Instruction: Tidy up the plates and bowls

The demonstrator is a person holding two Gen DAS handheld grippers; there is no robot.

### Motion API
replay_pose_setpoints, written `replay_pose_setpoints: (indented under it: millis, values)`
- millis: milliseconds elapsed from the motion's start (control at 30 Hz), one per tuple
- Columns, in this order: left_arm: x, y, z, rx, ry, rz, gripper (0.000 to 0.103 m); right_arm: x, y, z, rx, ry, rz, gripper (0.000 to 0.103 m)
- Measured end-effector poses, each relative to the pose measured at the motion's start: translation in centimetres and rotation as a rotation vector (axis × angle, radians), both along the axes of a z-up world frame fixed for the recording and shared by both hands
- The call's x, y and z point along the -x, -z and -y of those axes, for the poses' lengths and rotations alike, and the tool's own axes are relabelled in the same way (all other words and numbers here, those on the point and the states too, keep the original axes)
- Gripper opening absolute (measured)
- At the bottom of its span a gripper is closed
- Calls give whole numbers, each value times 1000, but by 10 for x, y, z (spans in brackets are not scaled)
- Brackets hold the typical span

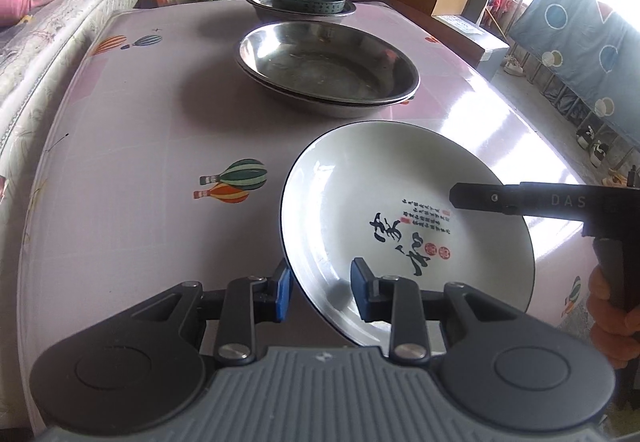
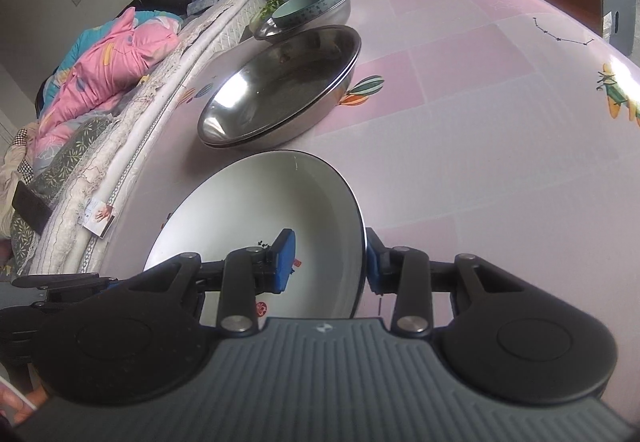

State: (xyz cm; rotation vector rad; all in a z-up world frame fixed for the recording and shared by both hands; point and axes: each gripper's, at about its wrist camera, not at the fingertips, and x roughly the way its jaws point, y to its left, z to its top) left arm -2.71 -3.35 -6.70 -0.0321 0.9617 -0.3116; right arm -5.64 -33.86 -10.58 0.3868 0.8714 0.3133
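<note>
Both grippers, left gripper [image 1: 320,288] and right gripper [image 2: 330,260], straddle the white plate's [image 1: 400,210] rim, jaws parted; it sits tilted above the tabletop [image 1: 140,130], near stacked steel bowls [image 1: 326,68].

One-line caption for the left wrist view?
Both grippers, left and right, straddle the rim of a white calligraphy plate near stacked steel basins.
</note>
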Motion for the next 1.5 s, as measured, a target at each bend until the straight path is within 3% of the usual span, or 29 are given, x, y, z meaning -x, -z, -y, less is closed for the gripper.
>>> replay_pose_setpoints:
  millis: [267,467,600,700,833,1033,1500]
  values:
    - [-2,-2,-40,6,-85,10,36,-3,-3,-49,-11,-56,16,38]
    - [-12,-4,-50,28,-63,17,41,-7,-4,-64,20,-62,27,47]
    - [-17,-3,-48,22,-38,20,52,-8,-3,-63,-7,-52,21,52]
    - [-19,-2,-46,-1,-19,26,67,-7,-1,-61,-66,-45,17,69]
    - [-25,5,-49,11,-15,0,84,-5,-1,-67,-96,-68,31,100]
    - [-28,12,-55,1,-22,-1,103,2,0,-80,-33,-54,80,102]
    - [-25,14,-56,-9,-27,22,103,2,1,-78,-47,-22,90,102]
